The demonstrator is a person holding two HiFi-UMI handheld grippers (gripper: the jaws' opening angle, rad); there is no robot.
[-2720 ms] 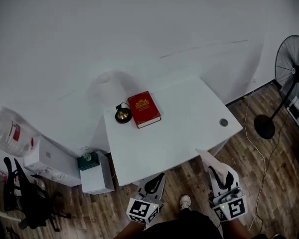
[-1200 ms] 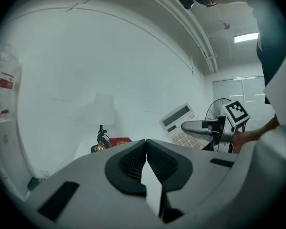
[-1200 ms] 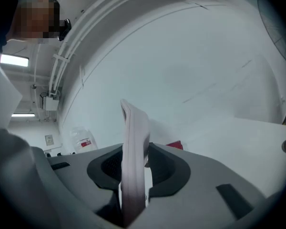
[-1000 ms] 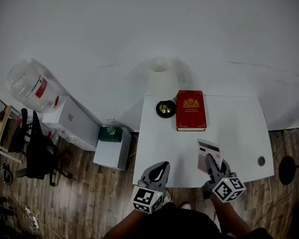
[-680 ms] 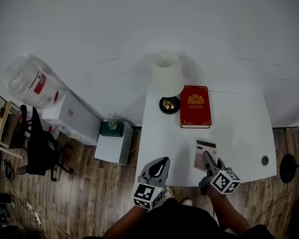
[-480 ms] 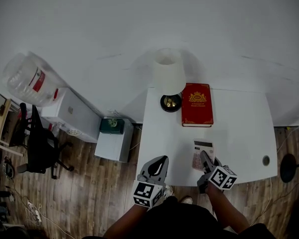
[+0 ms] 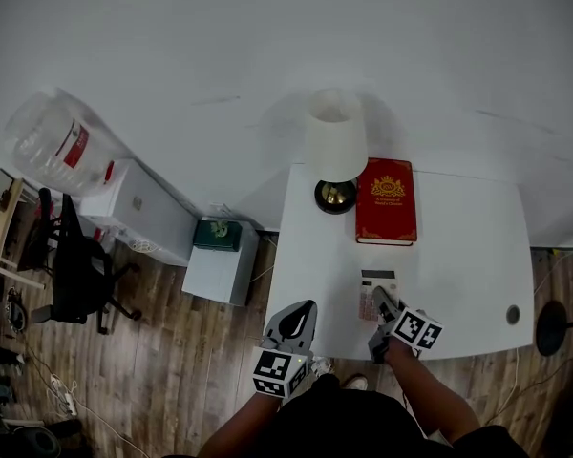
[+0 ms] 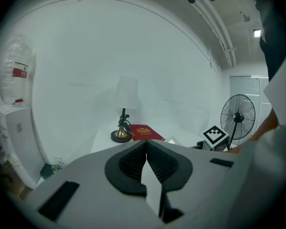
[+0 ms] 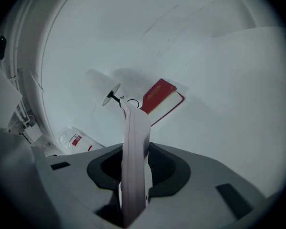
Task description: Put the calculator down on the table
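The calculator (image 7: 374,292), white with a dark display, hangs low over the front part of the white table (image 7: 458,275). My right gripper (image 7: 380,303) is shut on its near end. In the right gripper view the calculator (image 9: 135,142) shows edge-on, clamped between the dark pads, and I cannot tell if it touches the tabletop. My left gripper (image 7: 304,311) hovers at the table's near left edge. In the left gripper view its jaws (image 8: 146,152) are shut with nothing between them.
A red book (image 7: 386,200) and a lamp with a white shade (image 7: 335,139) stand at the table's back. A cable hole (image 7: 513,314) is at the front right. On the floor to the left are a small white cabinet (image 7: 218,265), a water jug (image 7: 57,146) and a black chair (image 7: 72,275).
My right gripper has sunk toward the tabletop with the calculator, rolling it flatter. The left gripper has drifted a little lower by the table's near edge.
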